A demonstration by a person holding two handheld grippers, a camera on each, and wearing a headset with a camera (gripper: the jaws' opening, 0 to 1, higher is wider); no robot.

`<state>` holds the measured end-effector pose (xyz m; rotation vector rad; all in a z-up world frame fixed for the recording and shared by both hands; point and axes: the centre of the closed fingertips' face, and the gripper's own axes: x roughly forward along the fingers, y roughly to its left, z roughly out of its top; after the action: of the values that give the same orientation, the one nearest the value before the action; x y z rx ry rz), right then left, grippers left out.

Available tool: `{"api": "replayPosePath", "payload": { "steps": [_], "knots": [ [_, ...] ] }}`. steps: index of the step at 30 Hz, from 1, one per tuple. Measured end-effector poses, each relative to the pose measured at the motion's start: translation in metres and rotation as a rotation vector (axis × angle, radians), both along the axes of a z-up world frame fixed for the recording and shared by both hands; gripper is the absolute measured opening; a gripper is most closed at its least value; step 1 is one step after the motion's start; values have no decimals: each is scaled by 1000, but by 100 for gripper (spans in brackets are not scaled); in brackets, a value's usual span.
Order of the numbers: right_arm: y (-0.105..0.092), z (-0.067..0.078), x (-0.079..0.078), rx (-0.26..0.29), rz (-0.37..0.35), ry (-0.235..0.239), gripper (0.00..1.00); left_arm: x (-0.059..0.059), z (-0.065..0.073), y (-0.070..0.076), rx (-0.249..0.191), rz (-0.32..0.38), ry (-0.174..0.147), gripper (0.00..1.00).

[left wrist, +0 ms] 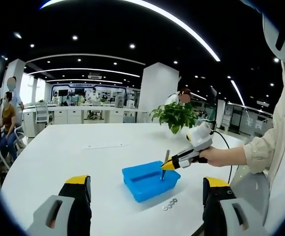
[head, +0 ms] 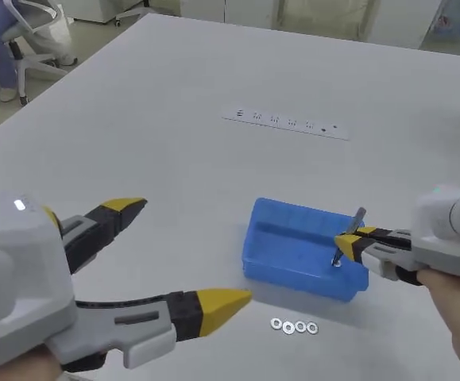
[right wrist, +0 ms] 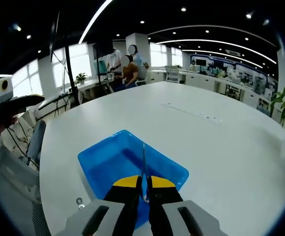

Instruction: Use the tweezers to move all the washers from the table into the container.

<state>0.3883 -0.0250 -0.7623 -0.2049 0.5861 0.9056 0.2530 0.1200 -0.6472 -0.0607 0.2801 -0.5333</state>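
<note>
— Claw on the right first: how is the right claw point(head: 347, 240) set?

— It is closed on the tweezers point(head: 359, 217), which are pinched between its yellow tips. It is held above the right end of the container point(head: 289, 274).

— How are the tweezers placed?

— They are stood nearly upright, a little tilted, with the tips pointed down into the blue container. Something small and shiny is seen at the tips, but whether it is a washer cannot be told.

— And the left claw point(head: 178, 252)?

— It is spread wide, and nothing is held between its jaws. It is kept above the near left part of the desk point(head: 174, 119), apart from the container.

— Where are the washers point(head: 294, 326) found?

— Four are laid in a short row on the desk, just on the near side of the container and to the right of the left claw's nearer tip. They are set side by side, touching or almost touching.

— Is anything else seen on the desk?

— A flat socket strip point(head: 285, 123) is set at the far side, well apart from the container.
</note>
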Motion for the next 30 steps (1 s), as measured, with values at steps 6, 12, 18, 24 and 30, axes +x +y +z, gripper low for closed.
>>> {"api": "replayPosePath", "payload": {
  "steps": [6, 12, 18, 24, 30],
  "knots": [
    [-2, 1, 0, 24, -9, -1, 3, -1, -3, -3, 4, -9, 7, 96],
    [-3, 4, -1, 44, -17, 1, 3, -1, -2, -5, 8, -18, 8, 96],
    [0, 24, -7, 110, -13, -27, 3, -1, -2, -6, 5, -18, 9, 95],
    [5, 53, -20, 202, 7, -59, 2, -1, -3, -9, 11, -29, 15, 95],
    [14, 65, -43, 241, 51, -57, 2, -1, -4, -13, 13, -40, 19, 95]
  ]
}}
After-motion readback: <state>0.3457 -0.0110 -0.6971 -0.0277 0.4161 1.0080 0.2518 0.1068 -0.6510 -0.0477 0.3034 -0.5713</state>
